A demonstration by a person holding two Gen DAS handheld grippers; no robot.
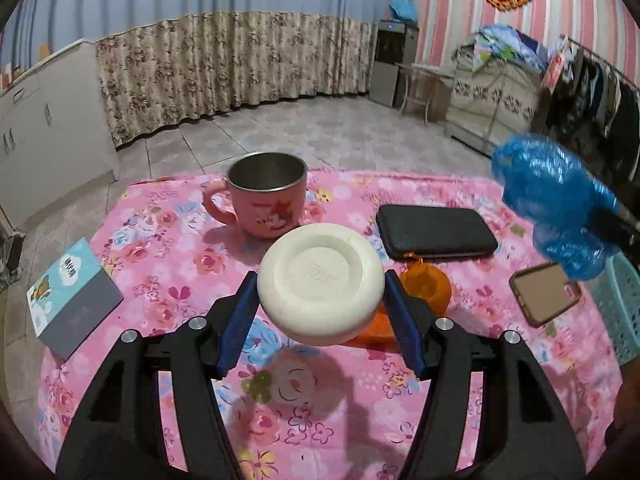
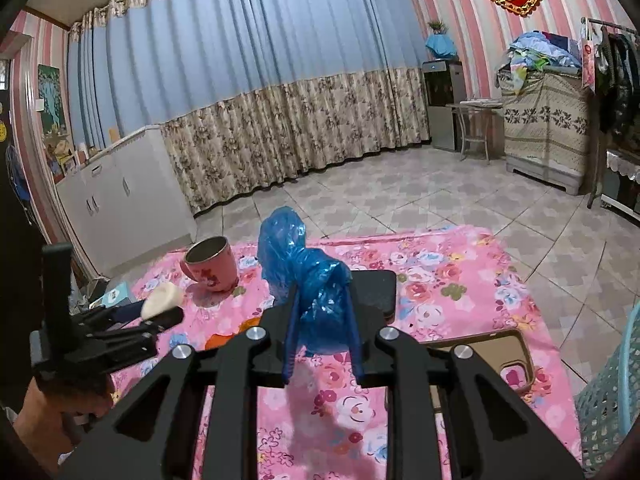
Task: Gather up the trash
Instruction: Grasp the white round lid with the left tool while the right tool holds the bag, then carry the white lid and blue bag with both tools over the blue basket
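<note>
My left gripper [image 1: 320,276] is shut on a white round lid-like piece [image 1: 320,292], pads pressing on both its sides, and holds it a little above the pink floral tablecloth [image 1: 168,264]. Orange peel [image 1: 426,286] lies on the cloth just behind and partly under it. In the right wrist view the same white piece [image 2: 162,300] shows at the left, edge-on. My right gripper [image 2: 320,304] is shut on a crumpled blue plastic bag [image 2: 296,256], which sticks up past the fingers. That blue bag [image 1: 556,200] also hangs at the right of the left wrist view.
A pink steel-lined cup [image 1: 266,200] stands at the back of the table. A black wallet [image 1: 436,232], a brown phone case [image 1: 546,294] and a booklet [image 1: 72,296] lie on the cloth. A teal basket [image 2: 612,396] stands beside the table's right edge.
</note>
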